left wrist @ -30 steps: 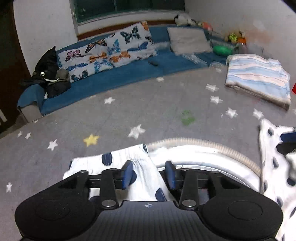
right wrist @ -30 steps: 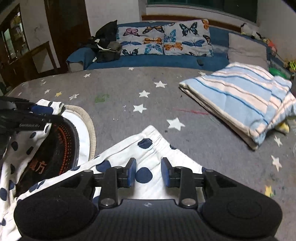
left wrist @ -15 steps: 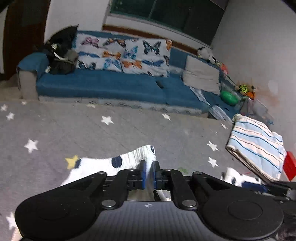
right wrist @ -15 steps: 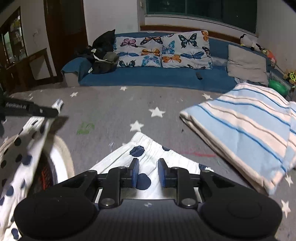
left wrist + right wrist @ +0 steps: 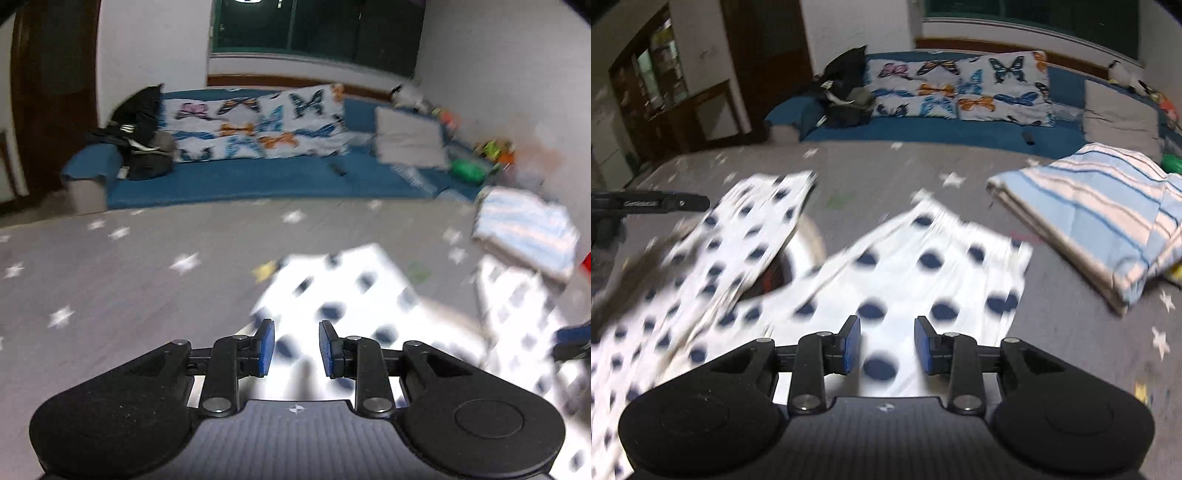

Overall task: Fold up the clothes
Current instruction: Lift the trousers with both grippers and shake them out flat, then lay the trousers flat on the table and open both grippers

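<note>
A white garment with dark blue dots (image 5: pixel 905 273) lies spread on the grey star-patterned bed cover, blurred by motion. It also shows in the left wrist view (image 5: pixel 347 291). My left gripper (image 5: pixel 293 349) is open above one of its legs, holding nothing. My right gripper (image 5: pixel 886 345) is open above the other leg, holding nothing. The left gripper's black body (image 5: pixel 646 203) shows at the left edge of the right wrist view. A round dark object with a beige rim (image 5: pixel 809 243) lies partly under the garment.
A folded blue and white striped blanket (image 5: pixel 1108 214) lies to the right; it also shows in the left wrist view (image 5: pixel 524 229). A blue sofa (image 5: pixel 258 177) with butterfly pillows (image 5: pixel 960 88) and dark clothes (image 5: pixel 136 140) runs along the back.
Both grippers were shut on the garment's ends half a second ago and are now open. The garment has dropped and spread flat on the bed cover.
</note>
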A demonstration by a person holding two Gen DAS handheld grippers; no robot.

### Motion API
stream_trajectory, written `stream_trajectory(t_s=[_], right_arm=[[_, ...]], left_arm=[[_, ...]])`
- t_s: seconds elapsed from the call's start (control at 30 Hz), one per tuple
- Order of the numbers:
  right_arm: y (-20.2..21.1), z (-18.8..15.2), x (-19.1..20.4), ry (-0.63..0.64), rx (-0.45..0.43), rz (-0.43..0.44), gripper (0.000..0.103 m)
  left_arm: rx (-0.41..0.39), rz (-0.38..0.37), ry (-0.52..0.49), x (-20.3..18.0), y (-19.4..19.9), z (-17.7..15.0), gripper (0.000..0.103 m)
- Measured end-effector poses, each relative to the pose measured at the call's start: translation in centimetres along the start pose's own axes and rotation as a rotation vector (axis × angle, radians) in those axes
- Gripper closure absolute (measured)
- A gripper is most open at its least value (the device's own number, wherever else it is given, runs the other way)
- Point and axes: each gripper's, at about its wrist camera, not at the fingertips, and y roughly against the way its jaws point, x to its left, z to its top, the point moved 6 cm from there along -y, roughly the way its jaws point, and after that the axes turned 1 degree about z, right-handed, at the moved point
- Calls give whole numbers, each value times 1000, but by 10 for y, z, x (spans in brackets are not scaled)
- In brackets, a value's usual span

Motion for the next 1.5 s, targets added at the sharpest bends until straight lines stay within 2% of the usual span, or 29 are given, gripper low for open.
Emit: stream_trajectory(t_s=[0.13, 0.23, 0.3, 0.33, 0.43, 0.47, 0.6, 0.63, 0.7, 0.73, 0.77, 0.83, 0.87, 0.93, 1.0, 1.2, 1.3, 1.37, 1.5], right_arm=[[10, -20, 12, 29, 10, -3, 68], [12, -24, 14, 35, -1, -19, 68], [12, -25, 14, 19, -4, -20, 66], [13, -26, 14, 16, -7, -23, 66], [13, -26, 12, 13, -11, -29, 65], [13, -26, 11, 9, -12, -29, 65], [12, -25, 7, -7, -16, -28, 65], [11, -24, 6, -8, -18, -28, 65], [11, -23, 5, -12, -23, -29, 65], [10, -23, 4, -13, -25, -29, 65], [10, -22, 3, -15, -28, -29, 65], [9, -22, 0, -20, -33, -27, 65], [9, -22, -1, -22, -36, -25, 65], [9, -22, -4, -24, -42, -29, 65], [9, -22, -8, -29, -44, -35, 65], [11, -23, -18, -45, -49, -61, 65], [15, -23, -16, -57, -48, -64, 65], [23, -25, -8, -43, -50, -52, 65], [40, -33, 17, -2, -44, -1, 64]], left_arm=[[-12, 79, -73, 5, 6, -20, 74], [-10, 107, -119, 5, 1, -25, 74], [-5, 128, -133, 2, -7, -24, 83], [-1, 138, -136, 3, -10, -24, 93], [4, 168, -135, 4, -18, -21, 101], [3, 173, -126, 5, -20, -18, 101], [-16, 103, -65, 2, -25, 2, 96], [-22, 108, -66, 1, -28, 6, 91], [-24, 115, -71, -2, -38, 14, 73], [-21, 118, -67, -3, -43, 17, 59], [-17, 115, -63, -4, -48, 20, 57], [-14, 112, -70, -5, -57, 23, 61], [-14, 111, -77, -6, -61, 25, 80], [-16, 114, -92, -7, -68, 27, 93], [-28, 165, -110, -2, -69, 29, 97], [-23, 269, -107, 30, -68, 25, 95], [-12, 247, -75, 39, -55, 22, 87], [-24, 256, -93, 40, -40, 18, 79], [-25, 206, -119, 33, -3, -1, 76]])
